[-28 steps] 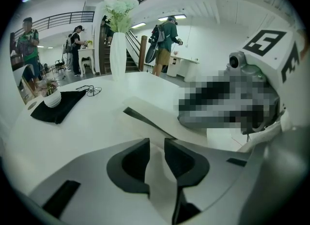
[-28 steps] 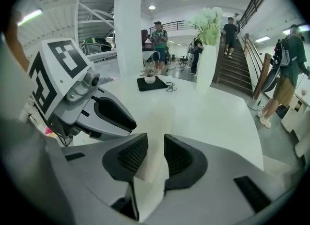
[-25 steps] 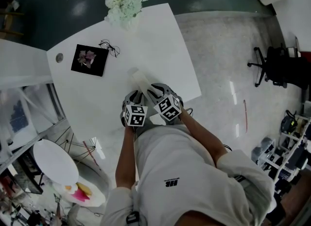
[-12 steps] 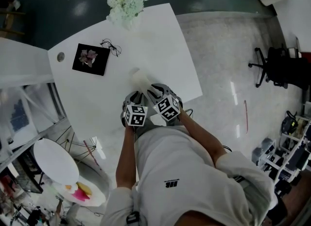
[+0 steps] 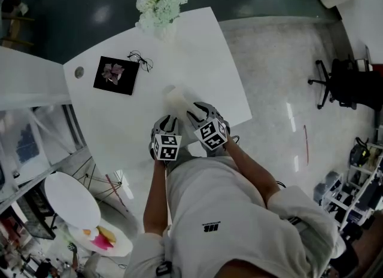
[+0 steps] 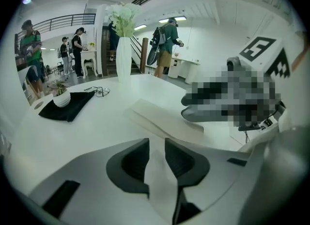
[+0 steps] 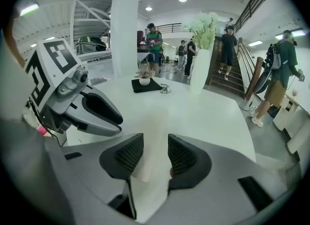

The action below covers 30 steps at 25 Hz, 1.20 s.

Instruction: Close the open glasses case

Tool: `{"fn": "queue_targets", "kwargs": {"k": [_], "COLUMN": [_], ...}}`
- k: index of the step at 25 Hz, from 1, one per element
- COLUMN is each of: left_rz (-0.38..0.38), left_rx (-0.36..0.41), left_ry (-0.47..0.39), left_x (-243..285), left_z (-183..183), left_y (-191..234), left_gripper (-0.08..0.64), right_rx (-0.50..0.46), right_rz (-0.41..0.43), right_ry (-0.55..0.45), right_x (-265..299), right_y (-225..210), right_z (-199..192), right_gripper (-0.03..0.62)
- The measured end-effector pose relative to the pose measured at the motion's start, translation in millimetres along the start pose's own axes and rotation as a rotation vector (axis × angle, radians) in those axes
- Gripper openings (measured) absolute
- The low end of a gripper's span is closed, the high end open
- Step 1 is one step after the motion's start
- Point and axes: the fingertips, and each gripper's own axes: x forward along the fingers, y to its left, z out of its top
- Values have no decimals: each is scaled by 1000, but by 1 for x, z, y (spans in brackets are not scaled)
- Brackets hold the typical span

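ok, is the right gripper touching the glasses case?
Touching. The right gripper view shows the glasses case filling the gap between the jaws of the right gripper, with no space on either side.

Grey-shelled left gripper (image 6: 156,154) and right gripper (image 7: 155,154), dark ribbed pads (image 7: 180,156), black-white marker cubes (image 5: 166,146) behind jaws; white top (image 5: 215,211), small black logo.

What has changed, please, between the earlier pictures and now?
Hardly anything: only the head camera shifted slightly. The left gripper and right gripper stay clamped on the near end of the glasses case; the spectacles, black mat and flower vase have not moved.
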Motion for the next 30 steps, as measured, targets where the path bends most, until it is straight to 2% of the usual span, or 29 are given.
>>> {"fn": "queue_targets", "kwargs": {"k": [7, 15, 21, 30], "left_rz": [26, 62, 144, 245], "left_rx": [-5, 17, 46, 45], "left_ry": [-136, -328, -438, -506], "left_x": [-37, -93, -136, -172], "left_z": [33, 95, 128, 150], "left_y": [13, 19, 11, -39], "left_gripper": [115, 115, 115, 115], "right_rx": [44, 87, 52, 10], "right_rz": [-49, -125, -107, -65], "right_ry": [-99, -233, -310, -473], "right_x": [-25, -73, -109, -177], "right_y": [-11, -20, -16, -21], "right_z": [26, 77, 100, 116], "right_gripper": [158, 156, 156, 156]}}
